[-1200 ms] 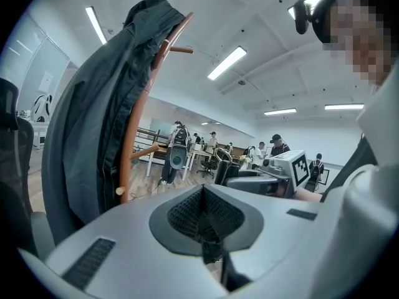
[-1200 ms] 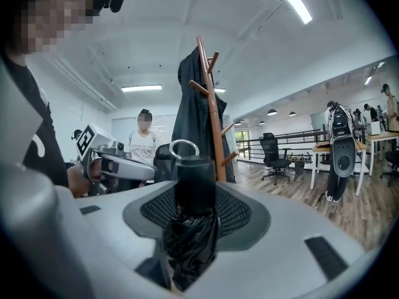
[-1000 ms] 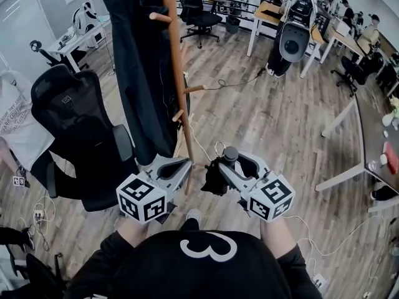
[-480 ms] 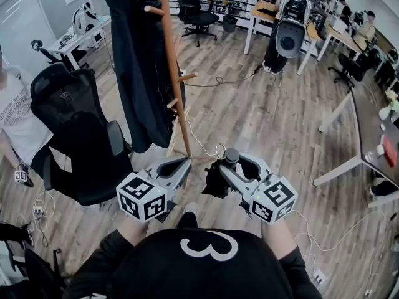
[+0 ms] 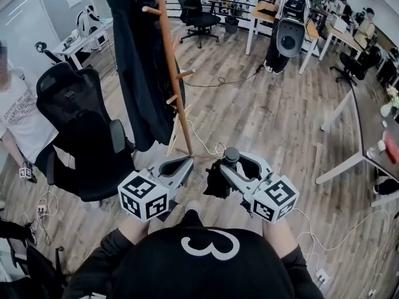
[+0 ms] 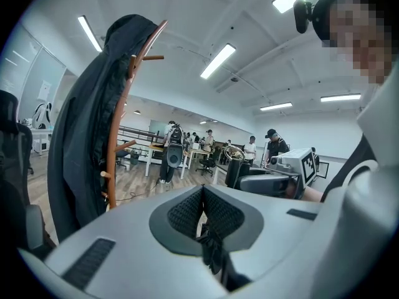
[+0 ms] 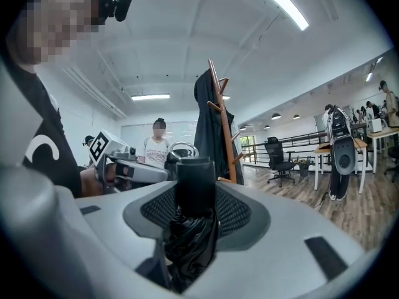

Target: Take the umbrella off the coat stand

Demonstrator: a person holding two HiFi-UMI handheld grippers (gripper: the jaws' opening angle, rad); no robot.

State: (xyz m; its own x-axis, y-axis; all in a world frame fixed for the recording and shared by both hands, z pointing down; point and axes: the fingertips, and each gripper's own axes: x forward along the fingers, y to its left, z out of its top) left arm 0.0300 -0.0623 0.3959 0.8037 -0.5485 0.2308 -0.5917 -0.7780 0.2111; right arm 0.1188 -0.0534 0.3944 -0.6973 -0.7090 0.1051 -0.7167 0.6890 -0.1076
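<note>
Black and crumpled in its folds, the umbrella (image 5: pixel 214 178) sits low in the centre of the frame, just right of the foot of the coat stand (image 5: pixel 171 73). The fingers of the right gripper (image 5: pixel 232 166) are clamped on its dark round handle. Beside it, the left gripper (image 5: pixel 186 163) has its fingers pressed together. The wood-plank floor (image 5: pixel 262 117) runs up past a black office chair (image 5: pixel 81 136) at left to desks (image 5: pixel 268 11) at the top. The grip is the same as a second ago, while the stand and its dark coat (image 5: pixel 134 61) sit slightly further left.
</note>
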